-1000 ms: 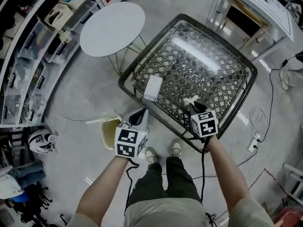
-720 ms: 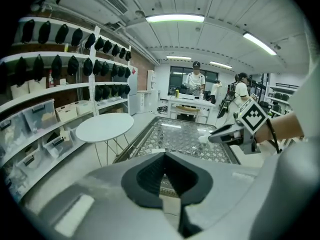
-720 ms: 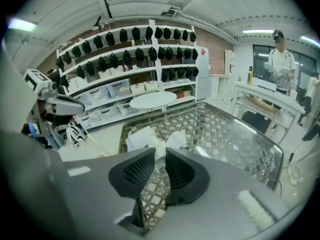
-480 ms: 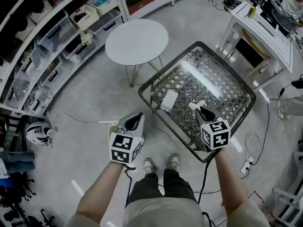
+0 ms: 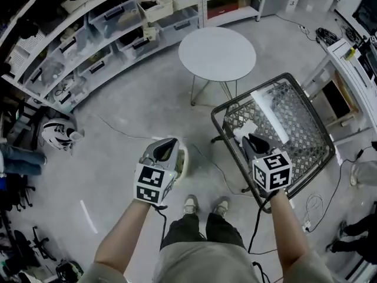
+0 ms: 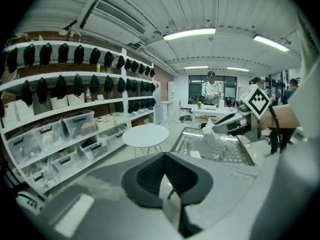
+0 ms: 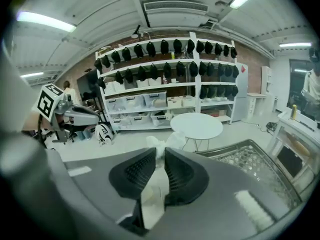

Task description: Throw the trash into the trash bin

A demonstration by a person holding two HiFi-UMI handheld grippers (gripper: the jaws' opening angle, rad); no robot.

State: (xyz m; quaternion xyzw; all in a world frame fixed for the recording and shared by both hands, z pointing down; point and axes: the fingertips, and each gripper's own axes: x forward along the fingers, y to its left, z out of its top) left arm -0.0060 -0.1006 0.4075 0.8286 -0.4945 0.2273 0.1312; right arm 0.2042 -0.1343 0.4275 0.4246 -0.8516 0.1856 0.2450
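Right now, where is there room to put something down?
The round table is all bare. The mesh table is bare too, apart from a white packet toward the round table. The shelves are packed with boxes.

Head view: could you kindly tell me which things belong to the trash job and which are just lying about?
Job: crumpled tissue in the right tongs; trash bin beside the left tongs.
Lying about: round white table; glass-top table; shelf bins; helmet.
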